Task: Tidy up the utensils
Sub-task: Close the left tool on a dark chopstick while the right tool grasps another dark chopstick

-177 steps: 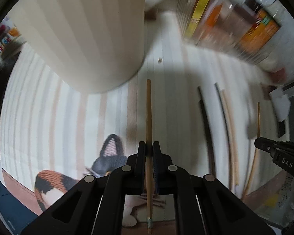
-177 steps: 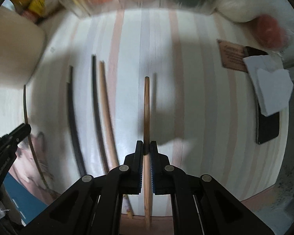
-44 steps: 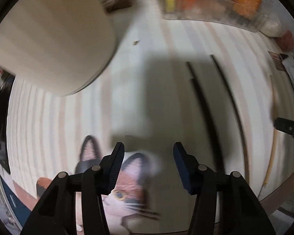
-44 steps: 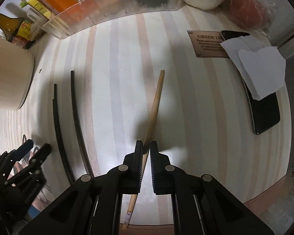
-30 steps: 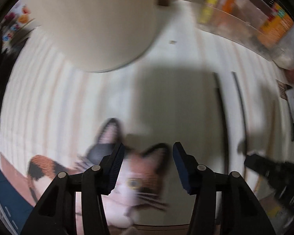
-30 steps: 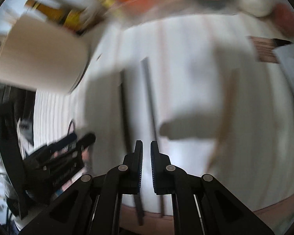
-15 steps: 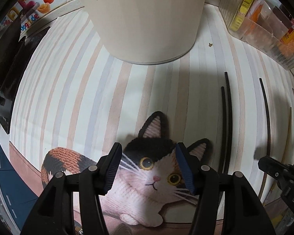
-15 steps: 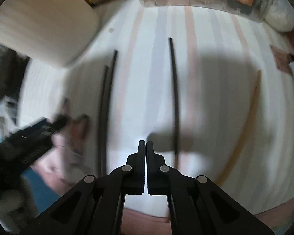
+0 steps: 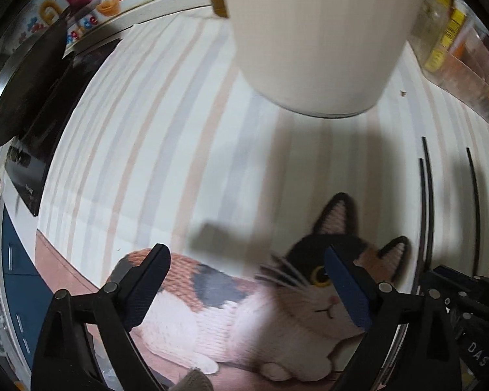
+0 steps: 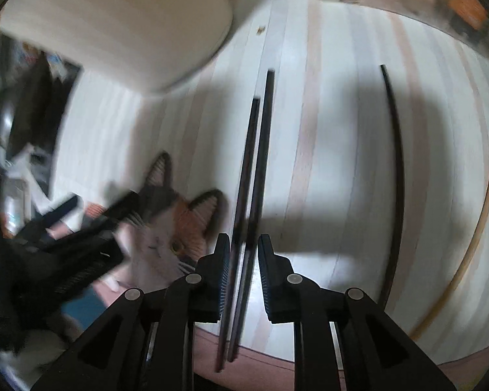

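Looming at twelve o'clock in the left wrist view, a large cream container (image 9: 319, 32) is seen standing on the striped counter (image 9: 153, 150), and a cat-shaped mat (image 9: 244, 296) is spread beneath the left hand-held gripper (image 9: 247, 290). Clear bins of packaged goods (image 9: 463, 55) are ranged at two o'clock. The left hand-held gripper's jaws are being opened wide, with nothing between them. In the right wrist view, a pair of black chopsticks (image 10: 251, 195) is laid side by side on the counter, running from twelve to six o'clock straight through the gap of the right hand-held gripper (image 10: 243, 273), whose jaws are opening and not pressed on them. A single black chopstick (image 10: 396, 176) is laid apart at three o'clock, and a pale wooden chopstick (image 10: 472, 247) farther out at four o'clock.
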Demonstrator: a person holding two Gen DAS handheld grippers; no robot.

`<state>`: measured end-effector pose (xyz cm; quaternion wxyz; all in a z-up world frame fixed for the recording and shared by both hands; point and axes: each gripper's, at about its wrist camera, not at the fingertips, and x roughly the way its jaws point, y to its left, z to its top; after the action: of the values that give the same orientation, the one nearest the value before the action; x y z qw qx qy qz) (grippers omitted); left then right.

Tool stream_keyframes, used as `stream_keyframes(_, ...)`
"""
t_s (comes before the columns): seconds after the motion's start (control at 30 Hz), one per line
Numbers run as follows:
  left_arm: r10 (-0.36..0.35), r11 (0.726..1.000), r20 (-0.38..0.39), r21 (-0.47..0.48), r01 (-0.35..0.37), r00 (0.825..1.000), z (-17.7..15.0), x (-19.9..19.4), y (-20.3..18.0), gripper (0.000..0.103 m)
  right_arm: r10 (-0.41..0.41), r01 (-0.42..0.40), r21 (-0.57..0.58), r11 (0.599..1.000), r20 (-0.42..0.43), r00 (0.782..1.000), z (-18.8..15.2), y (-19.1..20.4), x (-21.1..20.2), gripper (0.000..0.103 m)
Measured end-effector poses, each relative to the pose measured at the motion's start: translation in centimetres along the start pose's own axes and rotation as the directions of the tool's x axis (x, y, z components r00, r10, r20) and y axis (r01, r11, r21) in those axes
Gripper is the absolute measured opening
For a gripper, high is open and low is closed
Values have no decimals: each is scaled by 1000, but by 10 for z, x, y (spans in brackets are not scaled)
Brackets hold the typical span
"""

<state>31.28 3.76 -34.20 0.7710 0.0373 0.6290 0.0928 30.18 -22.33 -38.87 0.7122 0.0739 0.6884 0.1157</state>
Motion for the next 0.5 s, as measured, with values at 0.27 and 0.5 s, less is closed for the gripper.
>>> stream_keyframes(0.27,-43,998,0,51,43,999,1,-7,-25,96,-104,104,13,994,-31,994,-3,-17,-3,7)
stream_keyframes(0.5,-168,975,-62,138,175,984,-1,0,-82,95,-25,31,160,987,-36,999,-10,-68,-20,8)
